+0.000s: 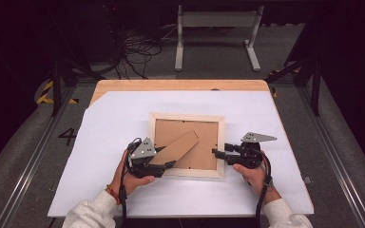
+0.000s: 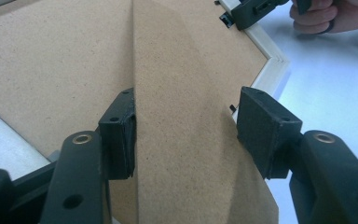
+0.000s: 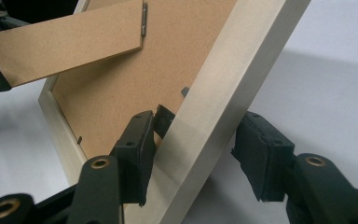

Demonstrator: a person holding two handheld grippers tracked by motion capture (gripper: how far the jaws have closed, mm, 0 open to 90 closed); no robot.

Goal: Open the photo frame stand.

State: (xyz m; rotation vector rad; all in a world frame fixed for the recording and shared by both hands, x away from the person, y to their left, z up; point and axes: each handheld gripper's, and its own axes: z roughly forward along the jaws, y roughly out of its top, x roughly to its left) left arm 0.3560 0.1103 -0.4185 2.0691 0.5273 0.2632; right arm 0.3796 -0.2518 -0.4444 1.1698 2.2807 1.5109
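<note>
A pale wooden picture frame (image 1: 187, 145) lies face down near the middle of the white sheet (image 1: 104, 123) covering the counter, its brown fibreboard backing (image 1: 204, 137) turned up. The work in hand looks like handling the brown fibreboard easel stand (image 1: 176, 148) hinged to that backing.

The left gripper (image 2: 186, 123) comes in at the frame's seven o'clock corner. Its fingers (image 2: 121, 133) straddle the free end of the stand: one pad touches the stand's edge, while the other seems just clear, so I cannot tell whether it is truly clamped. The right gripper (image 3: 198, 147) is at the frame's three o'clock side, fingers (image 3: 137, 149) either side of the wooden rail, one inside against the backing and one outside with a visible gap. It brackets the rail but does not pinch it yet.

The stand's long axis runs from seven o'clock up to one o'clock, its hinged end toward the frame's middle.

Next, I judge, the right fingers must close to steady the frame, then the left can swing the stand.
</note>
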